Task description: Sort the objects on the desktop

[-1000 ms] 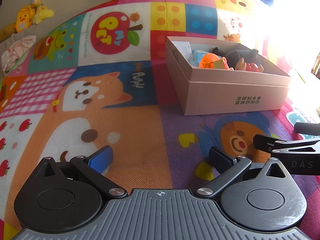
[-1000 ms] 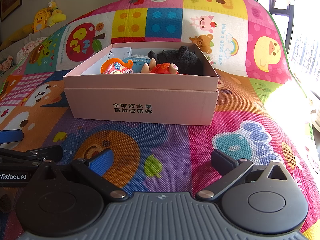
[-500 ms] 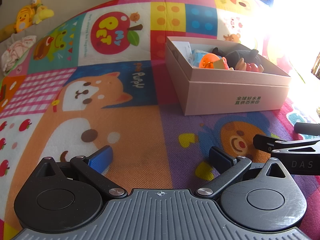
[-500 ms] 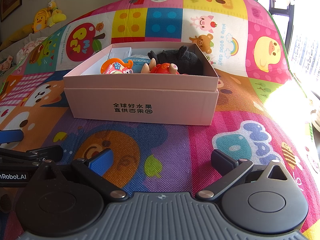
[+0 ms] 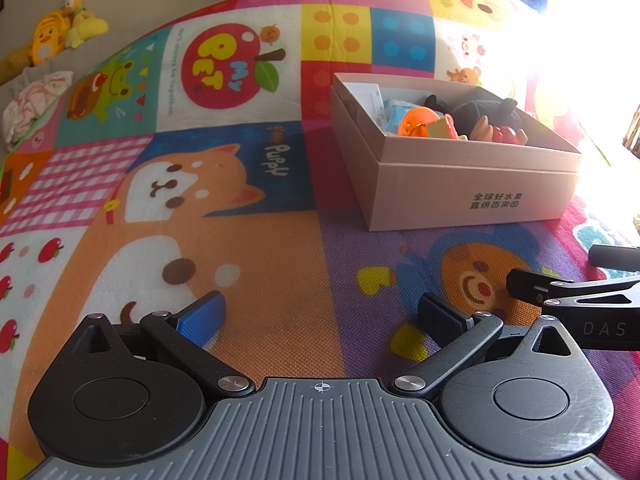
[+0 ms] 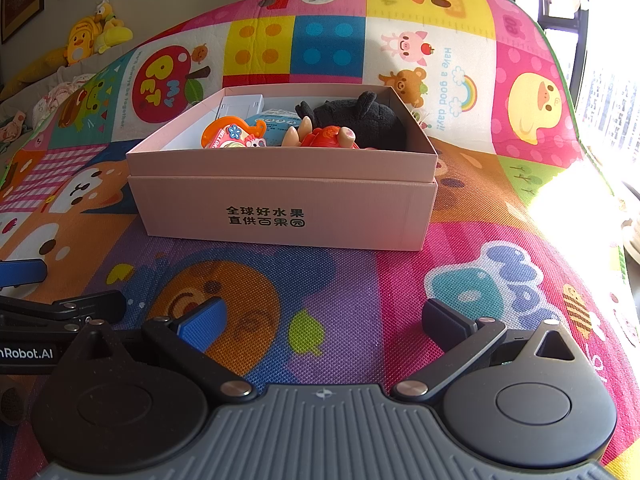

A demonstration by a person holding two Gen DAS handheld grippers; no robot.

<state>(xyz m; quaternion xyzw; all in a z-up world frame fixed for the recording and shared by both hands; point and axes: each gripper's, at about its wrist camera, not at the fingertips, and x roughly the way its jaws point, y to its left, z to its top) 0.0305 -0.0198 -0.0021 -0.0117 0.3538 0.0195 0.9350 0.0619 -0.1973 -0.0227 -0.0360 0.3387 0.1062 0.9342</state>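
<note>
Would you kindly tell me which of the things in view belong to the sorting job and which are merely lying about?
Job in hand:
pink box
black plush toy
orange toy
red figure
left hand-held gripper, open
right hand-held gripper, open

Lying about:
play mat
yellow duck plush
bundled cloth

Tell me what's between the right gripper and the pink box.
Only bare play mat: the right wrist view shows nothing lying between the open right gripper and the pink box.
</note>
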